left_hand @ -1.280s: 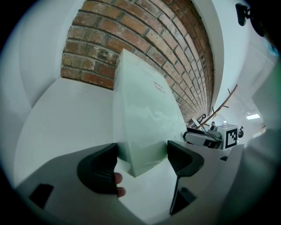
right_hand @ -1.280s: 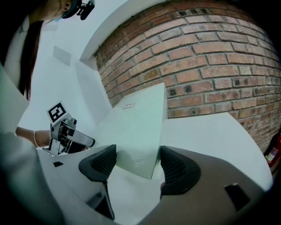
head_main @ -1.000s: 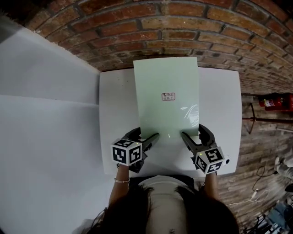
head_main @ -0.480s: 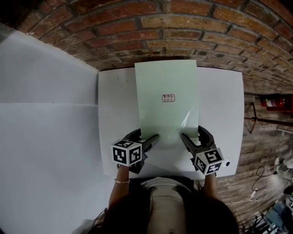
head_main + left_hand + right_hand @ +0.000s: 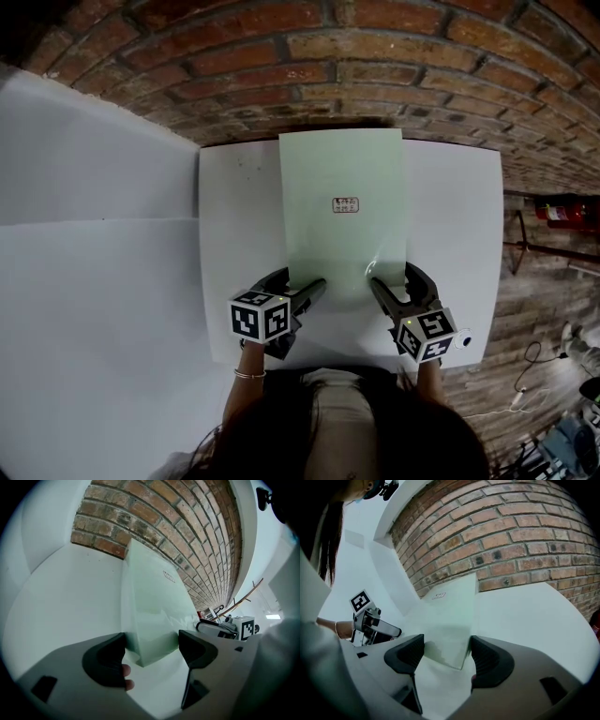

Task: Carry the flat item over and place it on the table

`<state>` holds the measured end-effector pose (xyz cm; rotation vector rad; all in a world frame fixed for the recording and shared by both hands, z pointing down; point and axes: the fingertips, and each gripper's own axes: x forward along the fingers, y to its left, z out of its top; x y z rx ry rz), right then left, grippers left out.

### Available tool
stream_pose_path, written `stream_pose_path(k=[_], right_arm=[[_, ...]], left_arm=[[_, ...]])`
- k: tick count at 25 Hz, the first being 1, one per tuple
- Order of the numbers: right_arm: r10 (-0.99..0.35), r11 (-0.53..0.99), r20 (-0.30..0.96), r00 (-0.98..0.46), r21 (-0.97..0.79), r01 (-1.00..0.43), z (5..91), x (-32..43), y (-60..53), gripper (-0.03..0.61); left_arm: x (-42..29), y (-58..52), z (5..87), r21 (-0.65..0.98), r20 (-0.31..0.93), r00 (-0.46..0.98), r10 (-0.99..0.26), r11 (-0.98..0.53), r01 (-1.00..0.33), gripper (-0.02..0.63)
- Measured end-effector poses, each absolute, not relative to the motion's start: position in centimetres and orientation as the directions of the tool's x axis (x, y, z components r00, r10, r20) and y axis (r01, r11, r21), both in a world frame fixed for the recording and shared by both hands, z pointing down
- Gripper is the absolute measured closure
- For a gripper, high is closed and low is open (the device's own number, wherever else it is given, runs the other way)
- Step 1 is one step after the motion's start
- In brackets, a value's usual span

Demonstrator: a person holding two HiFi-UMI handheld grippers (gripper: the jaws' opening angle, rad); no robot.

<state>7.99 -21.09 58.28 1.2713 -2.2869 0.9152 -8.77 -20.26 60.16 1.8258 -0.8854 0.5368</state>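
- Flat item: a pale green sheet [image 5: 343, 246] lies lengthwise on the white bench [image 5: 239, 246], roughly along the bench's middle line. Its far edge reaches the bench's far edge, and its near edge stops short of the bench's near edge.
- A small printed label [image 5: 345, 204] sits on the sheet, towards the far half of the bench.
- Left gripper [image 5: 298, 284]: over the near part of the bench, at the sheet's near left corner. Its jaws are spread wide, with that corner between them, and they do not pinch it.
- Right gripper [image 5: 401, 281]: likewise over the near part of the bench, at the sheet's near right corner. Its jaws are released, with the corner lying in the gap.
- Brick wall [image 5: 375, 75]: directly behind the bench's far edge.
- Red fire extinguisher [image 5: 562, 211]: on the floor, well off the bench's right side.
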Motion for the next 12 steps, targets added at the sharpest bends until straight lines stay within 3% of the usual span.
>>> stream_pose_path(k=[12], right_arm=[[-0.596,0.358,0.606,-0.527,-0.387,-0.85,59.36,7.93,-21.12,0.239]], left_arm=[[-8.88,-20.42,60.94,0.589,0.711,0.628,-0.317,-0.22,-0.778,0.245]])
